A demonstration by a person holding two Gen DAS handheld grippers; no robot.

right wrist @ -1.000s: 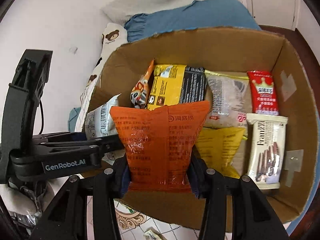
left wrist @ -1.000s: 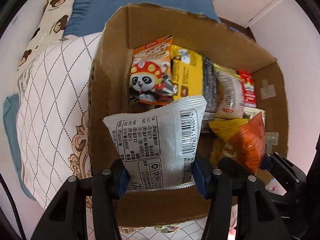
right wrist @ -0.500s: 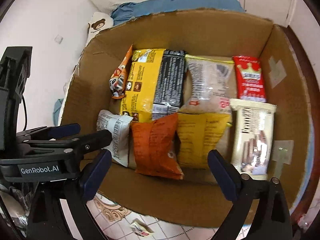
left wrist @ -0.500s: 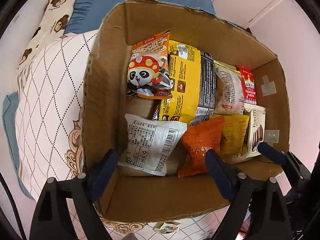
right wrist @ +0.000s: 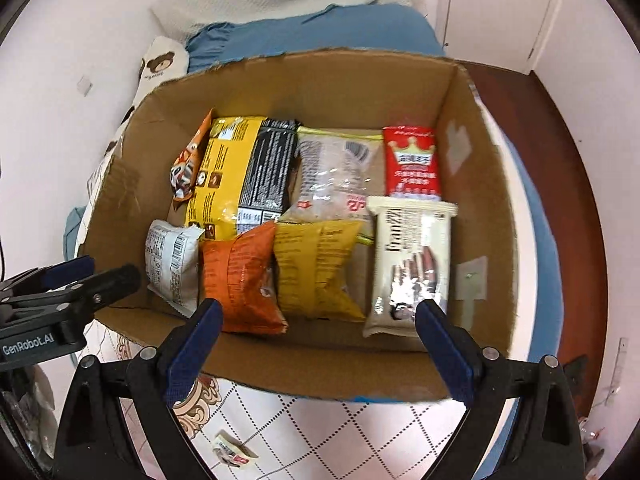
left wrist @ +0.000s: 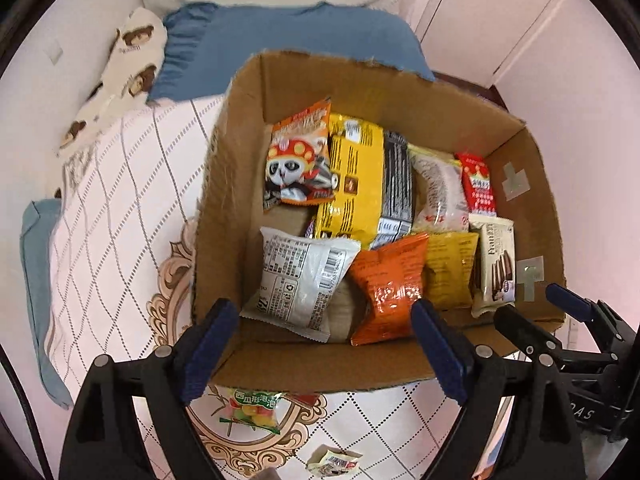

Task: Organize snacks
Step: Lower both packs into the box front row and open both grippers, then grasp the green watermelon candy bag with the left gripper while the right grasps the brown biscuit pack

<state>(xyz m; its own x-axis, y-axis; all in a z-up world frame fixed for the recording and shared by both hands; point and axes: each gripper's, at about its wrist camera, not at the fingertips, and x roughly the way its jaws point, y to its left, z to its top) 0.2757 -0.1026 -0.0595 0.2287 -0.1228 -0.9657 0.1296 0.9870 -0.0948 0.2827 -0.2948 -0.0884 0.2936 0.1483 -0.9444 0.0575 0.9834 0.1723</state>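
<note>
Left wrist view — snacks sit in the cardboard box [left wrist: 248,184].

Both the left tongs [left wrist: 324,344] and the right tongs [right wrist: 318,340] are wide and hold nothing, up over the box's near wall. White pack [left wrist: 300,276] and orange pack [left wrist: 390,284] lie inside, just ahead — two small snacks [left wrist: 250,410] wait on the bed below.

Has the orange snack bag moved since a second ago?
Yes. The orange bag went from the right gripper down onto the cardboard box floor; that gripper is now open.
</note>
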